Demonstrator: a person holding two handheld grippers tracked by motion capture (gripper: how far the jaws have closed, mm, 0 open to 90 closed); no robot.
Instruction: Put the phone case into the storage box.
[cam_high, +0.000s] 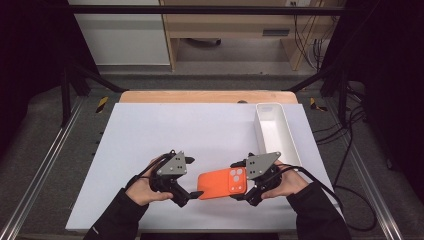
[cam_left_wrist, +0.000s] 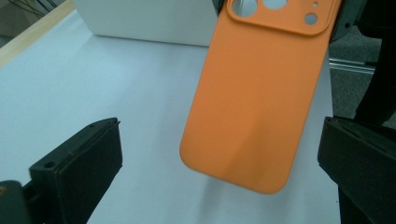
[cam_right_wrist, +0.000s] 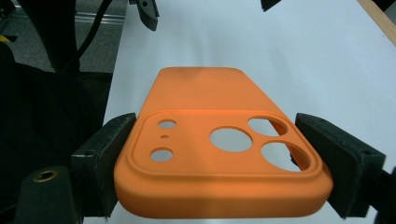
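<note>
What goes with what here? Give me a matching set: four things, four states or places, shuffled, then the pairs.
Things:
1. phone case
2. left gripper
3. right gripper
4. white tray

States or places:
A. open, jaws apart on either side of the case's plain end
B. at the table's right side, nothing in it
C. orange, camera cutouts facing up
D. shut on the case's camera end

Pairs: 1-C, 2-A, 3-D, 4-B
</note>
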